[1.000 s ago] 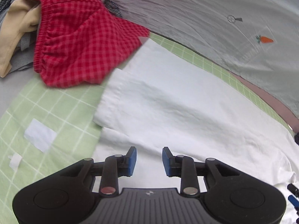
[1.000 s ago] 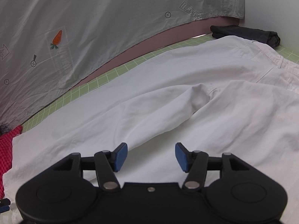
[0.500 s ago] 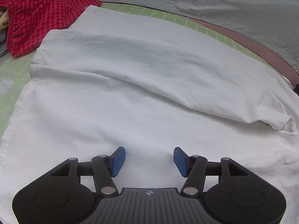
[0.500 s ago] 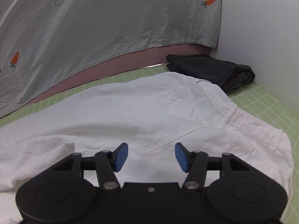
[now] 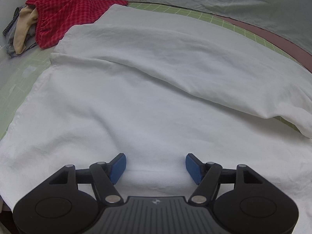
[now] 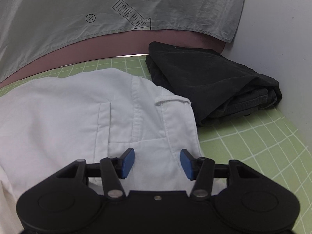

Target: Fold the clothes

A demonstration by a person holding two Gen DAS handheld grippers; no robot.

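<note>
White trousers (image 5: 156,78) lie spread over a green grid mat (image 5: 21,74), one leg folded across the other. My left gripper (image 5: 155,166) is open just above the near leg's cloth, nothing between its blue pads. In the right wrist view the waistband end of the white trousers (image 6: 97,117) shows a pocket and a belt loop. My right gripper (image 6: 157,162) stands open over the waistband near its right edge, holding nothing.
A red checked garment (image 5: 66,13) and a beige and grey pile (image 5: 21,31) lie at the far left. Folded black clothing (image 6: 210,85) sits on the green mat (image 6: 263,140) beside the waistband. A grey printed sheet (image 6: 97,9) hangs behind, a white wall (image 6: 282,29) at right.
Both grippers have travelled along the trousers: the left one drew back so more of the legs shows, the right one swung to the waistband end and the black clothing. Both stay open.
</note>
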